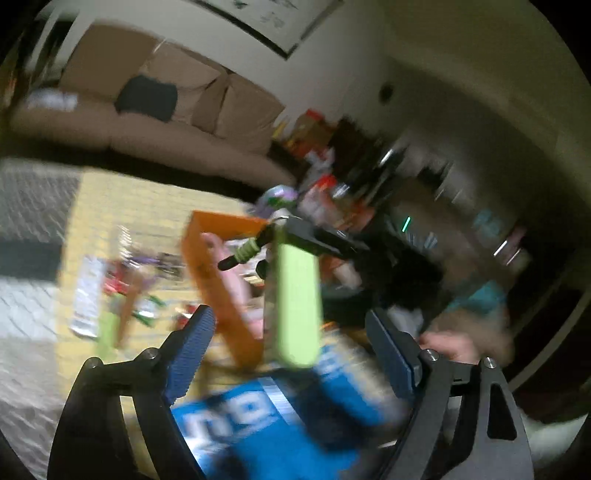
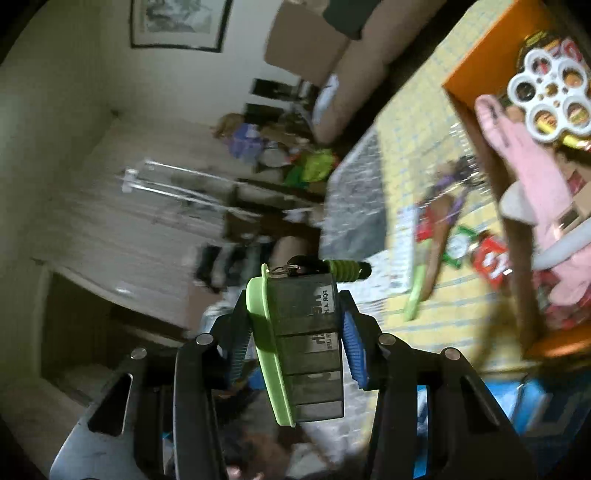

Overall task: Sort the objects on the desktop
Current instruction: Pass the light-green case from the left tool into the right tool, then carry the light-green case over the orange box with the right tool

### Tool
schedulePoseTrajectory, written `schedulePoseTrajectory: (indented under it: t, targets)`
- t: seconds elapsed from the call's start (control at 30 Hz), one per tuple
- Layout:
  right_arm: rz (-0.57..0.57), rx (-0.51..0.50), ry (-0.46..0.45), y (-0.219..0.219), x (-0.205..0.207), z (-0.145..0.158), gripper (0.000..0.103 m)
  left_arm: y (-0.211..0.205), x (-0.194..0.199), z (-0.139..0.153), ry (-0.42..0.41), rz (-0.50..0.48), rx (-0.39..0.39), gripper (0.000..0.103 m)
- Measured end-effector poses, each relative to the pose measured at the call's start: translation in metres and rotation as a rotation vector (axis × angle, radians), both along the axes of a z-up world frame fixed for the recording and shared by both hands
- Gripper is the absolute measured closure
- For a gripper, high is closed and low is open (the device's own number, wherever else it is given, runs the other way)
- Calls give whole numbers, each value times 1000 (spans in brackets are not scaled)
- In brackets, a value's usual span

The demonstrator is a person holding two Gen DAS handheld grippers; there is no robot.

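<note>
Home living room: beige sofa [image 1: 155,110], framed picture [image 2: 181,24] on wall, cluttered shelves [image 1: 332,173].

Green-backed black tool [image 2: 303,343] sits pinched upright between blue pads, loop end up; orange box [image 2: 476,107] lies open on the yellow mat, pink glove [image 2: 532,177] inside.

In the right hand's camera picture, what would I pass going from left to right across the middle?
Framed picture on the wall → green-and-black case pinched in the right gripper → green-handled tool lying on the yellow cloth → red packet → pink glove in the orange box.
</note>
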State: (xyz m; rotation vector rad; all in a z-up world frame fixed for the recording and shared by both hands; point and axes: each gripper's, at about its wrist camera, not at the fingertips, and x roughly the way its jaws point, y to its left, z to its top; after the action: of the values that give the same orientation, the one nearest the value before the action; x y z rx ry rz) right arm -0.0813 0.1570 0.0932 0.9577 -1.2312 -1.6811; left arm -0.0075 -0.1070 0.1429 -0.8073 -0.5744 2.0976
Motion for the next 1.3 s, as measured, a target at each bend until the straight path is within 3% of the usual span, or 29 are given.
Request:
schedulePoseTrajectory:
  t: [0.07, 0.13, 0.17, 0.23, 0.43, 0.57, 0.63, 0.67, 0.7, 0.8, 0.83, 0.9, 1.0, 1.13, 1.2, 1.27, 1.3]
  targets:
    - [56, -83, 56, 4, 10, 8, 60, -21, -6, -8, -98, -57, 207, 10]
    - [106, -116, 127, 7, 21, 18, 60, -30, -8, -14, -146, -146, 349, 4]
    - [143, -138, 152, 7, 26, 23, 60, -30, -7, -15, -150, -165, 372, 2]
    - [191, -143, 165, 4, 32, 28, 60, -29, -2, -12, -124, -191, 362, 0]
    - [288, -30, 162, -12, 37, 43, 60, 2, 7, 0, -47, -342, 232, 0]
    - [349, 22, 155, -20, 35, 45, 60, 26, 7, 2, -38, -419, 159, 3]
    - [374, 40, 154, -25, 34, 43, 60, 35, 8, 1, -14, -439, 115, 38]
    - [406, 27, 150, -29, 32, 42, 60, 38, 9, 0, -16, -444, 100, 46]
    - [414, 53, 157, -32, 32, 43, 59, 39, 10, -2, -16, -443, 92, 47]
    - [427, 78, 150, -39, 27, 42, 55, 37, 8, -7, -34, -391, 143, 50]
    - [422, 92, 139, -40, 26, 42, 40, 32, 5, -11, -41, -347, 198, 51]
    - [360, 151, 127, -34, 23, 42, 21, 23, 2, -15, -54, -274, 266, 54]
    - [251, 93, 117, -7, 26, 40, 21, 8, -10, -26, -108, -163, 405, 54]
    - [54, 163, 181, 21, 62, 40, 21, -9, -26, -51, -234, 25, 574, 54]
    - [-2, 243, 263, 19, 88, 42, 21, -8, -29, -56, -259, 48, 606, 55]
    - [-4, 252, 303, 8, 99, 40, 21, -1, -30, -58, -274, 48, 597, 59]
    - [3, 238, 302, 3, 99, 39, 21, 1, -29, -59, -281, 44, 592, 73]
